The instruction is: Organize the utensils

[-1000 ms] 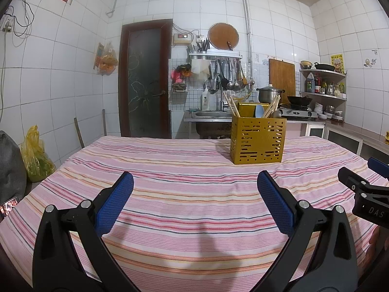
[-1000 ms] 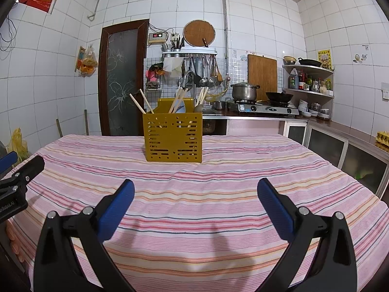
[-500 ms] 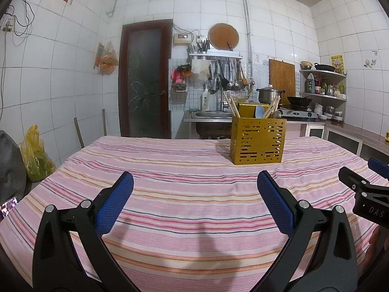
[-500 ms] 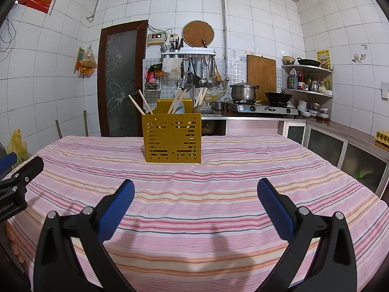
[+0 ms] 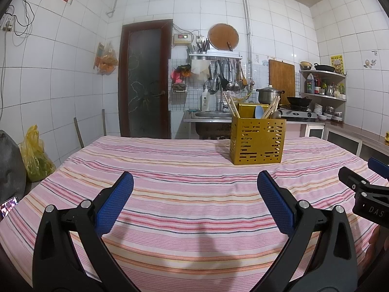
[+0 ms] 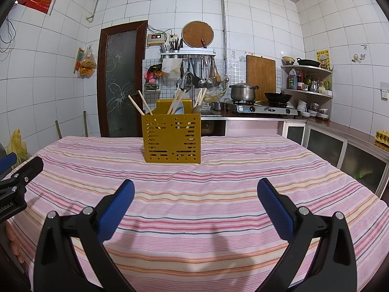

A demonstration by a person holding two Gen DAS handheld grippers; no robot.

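A yellow perforated utensil holder (image 5: pixel 257 141) stands upright on a table covered with a pink striped cloth (image 5: pixel 184 194), and it serves as the landmark here. Wooden chopsticks (image 5: pixel 231 105) lean out of the holder's left side, and a light blue spoon (image 5: pixel 259 112) with more wooden handles and a brownish spoon head shows above its rim toward the right; which inner compartment each sits in cannot be told. The left gripper (image 5: pixel 194 200) hovers above the cloth on the near side of the holder and to its left, well apart from it, its blue-padded fingers (image 5: pixel 114 202) spread wide with nothing between them. The right gripper (image 6: pixel 195 202) hangs likewise on the near side of the holder, slightly to its right, jaws wide apart and empty, blue pads (image 6: pixel 274 210) facing inward. In the right wrist view the holder (image 6: pixel 172 138) sits beyond the left finger, with chopsticks (image 6: pixel 139 104) angled from its left corner. Each gripper's black frame shows at the edge of the other's view. Behind the holder a dark wooden door (image 5: pixel 145 77) stands to the left, hanging ladles (image 5: pixel 228 77) directly behind, and a steel pot (image 6: pixel 243 91) on a stove to the right.
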